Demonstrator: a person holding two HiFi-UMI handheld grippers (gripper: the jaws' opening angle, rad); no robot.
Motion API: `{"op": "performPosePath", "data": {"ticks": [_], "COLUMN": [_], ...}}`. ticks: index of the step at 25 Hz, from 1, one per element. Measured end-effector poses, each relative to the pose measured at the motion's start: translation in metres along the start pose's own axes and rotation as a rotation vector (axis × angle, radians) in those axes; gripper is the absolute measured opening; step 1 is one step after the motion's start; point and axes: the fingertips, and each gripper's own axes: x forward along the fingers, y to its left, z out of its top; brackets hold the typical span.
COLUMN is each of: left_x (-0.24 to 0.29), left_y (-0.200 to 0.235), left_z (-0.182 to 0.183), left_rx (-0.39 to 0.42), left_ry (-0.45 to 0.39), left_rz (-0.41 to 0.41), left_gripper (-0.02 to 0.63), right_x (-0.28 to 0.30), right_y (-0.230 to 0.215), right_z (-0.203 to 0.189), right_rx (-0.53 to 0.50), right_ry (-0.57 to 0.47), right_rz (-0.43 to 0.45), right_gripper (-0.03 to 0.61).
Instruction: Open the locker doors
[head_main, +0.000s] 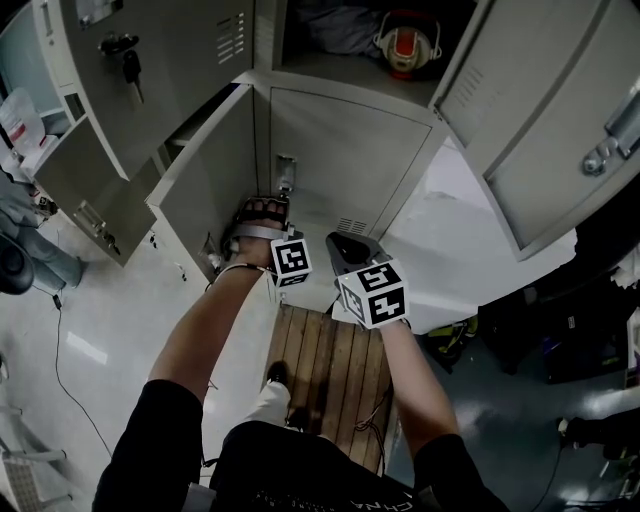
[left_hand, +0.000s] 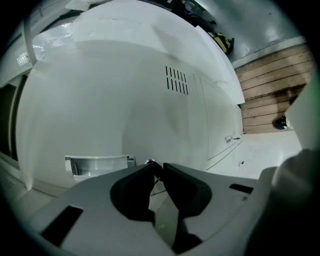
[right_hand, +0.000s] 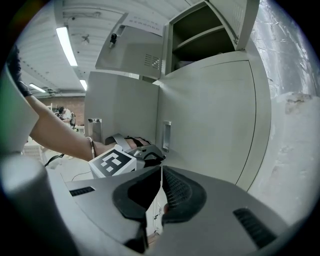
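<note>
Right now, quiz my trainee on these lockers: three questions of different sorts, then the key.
1. True or false: the right gripper holds something.
2. What hangs from the top-left open door? A towel; B keys; C padlock.
3. Which gripper is at the closed door, by its handle?
Key: 1 false, its jaws are shut on nothing; 2 B; 3 the left gripper.
</note>
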Motion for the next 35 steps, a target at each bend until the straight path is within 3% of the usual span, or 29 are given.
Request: {"op": "performPosePath", "data": {"ticks": [3,5,10,12,19,22,26,35], "left_x": [-0.004,-0.009,-0.026,-0.035,-0.066,-0.070,-0.059,-0.027], "left_y": [0.000,-0.002,0.003,0.009,0.013,0.008,-0.018,-0.037], "left_z": [0.001,0.004,0.010,0.012,0.012,0.013,0.011,0.007], "left_rx": [-0.060,-0.109,-0.338,-0.462,-1.036,-1.209,-1.354,-1.552], "left_ry": [-0.005,-0.017,-0.073,-0.108,-0.244,-0.292,-0.294,-0.398], "left_rz": [-0.033,-0.054,-0.101,-0.106,-0.174,-0.196,-0.227,-0.248], "left_gripper": [0.057,0.092,0.150,0.150,0.149,0.142,0.066,0.021], "right_x": [-0.003,-0.005,-0.013,-0.017,-0.022,-0.007,0.024,0.100], "right_y": [0.002,0.004,0.007,0.007,0.004,0.004,0.007,0.023], "right_z": [0.002,0.003,0.006,0.008,0.020,0.031,0.041,0.070], "right_rx": [-0.005,-0.008,-0.004,0.007,0.000,0.025,0.065,0.081], "right_ry": [-0.003,-0.005,-0.012,-0.019,-0.034,-0.049,-0.058,-0.077], "right_rz": [0.000,-0.001,-0.003,-0.005,0.000,0.017,0.041,0.099], "right_gripper": [0.037,0.037,0.037,0.037,0.037,0.037,0.037,0.038]}}
